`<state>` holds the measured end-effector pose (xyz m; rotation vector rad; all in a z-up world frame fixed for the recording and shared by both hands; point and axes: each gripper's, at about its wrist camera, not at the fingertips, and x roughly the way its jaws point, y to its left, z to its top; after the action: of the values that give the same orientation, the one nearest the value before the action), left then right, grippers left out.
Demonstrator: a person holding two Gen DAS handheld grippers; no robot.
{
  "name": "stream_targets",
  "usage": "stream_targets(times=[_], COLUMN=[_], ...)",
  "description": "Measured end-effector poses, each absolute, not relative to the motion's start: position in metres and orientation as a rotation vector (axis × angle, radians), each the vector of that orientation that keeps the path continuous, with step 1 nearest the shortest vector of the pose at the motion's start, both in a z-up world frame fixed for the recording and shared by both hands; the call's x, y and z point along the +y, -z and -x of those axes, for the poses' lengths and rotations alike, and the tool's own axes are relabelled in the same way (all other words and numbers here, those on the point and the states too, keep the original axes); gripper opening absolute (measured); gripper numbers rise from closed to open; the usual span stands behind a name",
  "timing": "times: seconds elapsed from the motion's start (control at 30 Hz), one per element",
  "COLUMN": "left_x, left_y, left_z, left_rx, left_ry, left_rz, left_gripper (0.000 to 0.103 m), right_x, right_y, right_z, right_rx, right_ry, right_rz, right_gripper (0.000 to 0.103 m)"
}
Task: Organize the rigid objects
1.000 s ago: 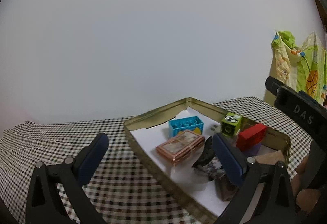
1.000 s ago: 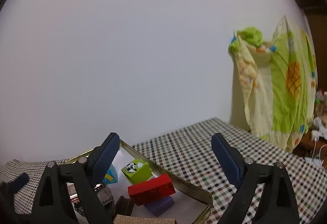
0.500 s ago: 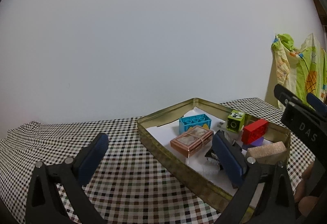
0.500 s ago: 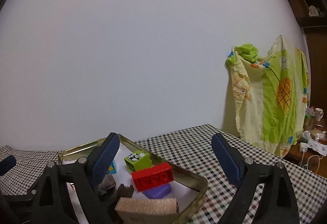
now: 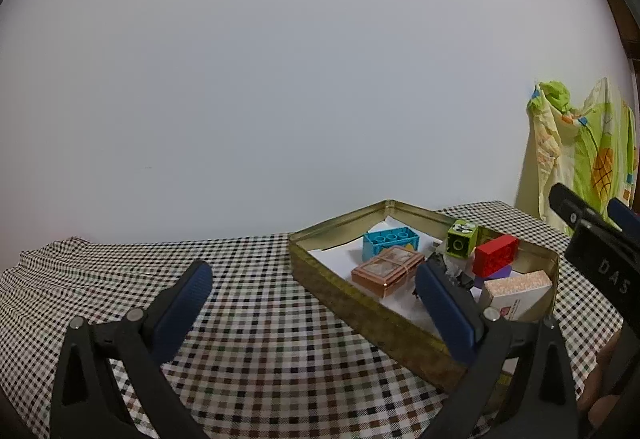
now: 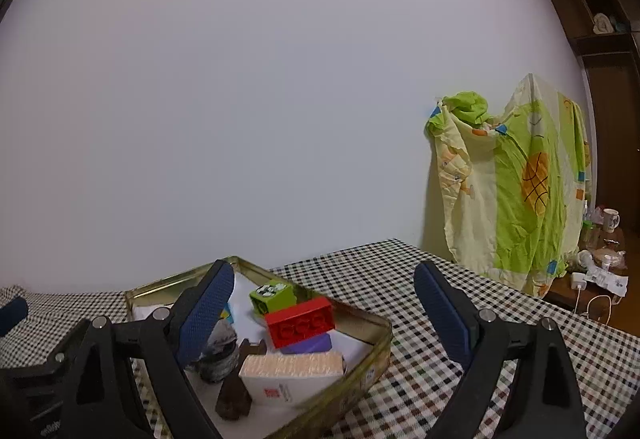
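Observation:
A shallow gold tin tray [image 5: 352, 299] [image 6: 380, 331] rests on the checkered tablecloth. It holds a blue brick [image 5: 390, 241], a copper-coloured flat box [image 5: 387, 269], a green cube with eyes [image 5: 462, 239] [image 6: 272, 297], a red brick [image 5: 495, 254] [image 6: 300, 321], a purple piece [image 6: 308, 345], a beige box [image 5: 516, 293] [image 6: 292, 371] and dark lumps [image 6: 220, 353]. My left gripper [image 5: 310, 303] is open and empty, to the left of the tray. My right gripper [image 6: 324, 309] is open and empty, hanging over the tray's near right corner.
A plain white wall rises right behind the table. A yellow-green patterned cloth [image 6: 516, 191] [image 5: 580, 159] hangs at the right. Beyond it a low side table carries a mug [image 6: 610, 219] and clutter. Checkered cloth [image 5: 240, 279] spreads left of the tray.
Both grippers have drawn back from the tray, which now looks smaller and farther off. In the left view it has slid to the right. Both stay open and empty.

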<state>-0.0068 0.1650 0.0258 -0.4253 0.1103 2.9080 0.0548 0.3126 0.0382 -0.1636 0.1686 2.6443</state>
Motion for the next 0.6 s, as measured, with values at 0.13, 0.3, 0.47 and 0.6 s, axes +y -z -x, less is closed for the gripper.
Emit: stream_targets(times=[0.13,0.3,0.47,0.6], left_x=[0.16,0.155,0.15,0.15], left_y=[-0.025,-0.026,-0.026,-0.026], left_z=[0.004,0.001,0.0,0.001], left_rx=[0.11,0.118,0.107,0.107], left_ry=[-2.911,-2.917,-2.919,-2.921], left_rz=[0.418,0.413,0.42,0.425], left_gripper=[0.103,0.103,0.103,0.103], right_x=[0.303,0.296,0.291,0.29], right_y=[-0.04,-0.041,-0.042,-0.043], right_z=[-0.066,-0.072,-0.074,-0.075], right_rx=[0.146,0.122,0.1,0.094], right_ry=[-2.653,-2.66,-2.675,-2.682], right_rz=[0.094,0.048,0.042,0.041], right_gripper=[0.093,0.093,0.093,0.094])
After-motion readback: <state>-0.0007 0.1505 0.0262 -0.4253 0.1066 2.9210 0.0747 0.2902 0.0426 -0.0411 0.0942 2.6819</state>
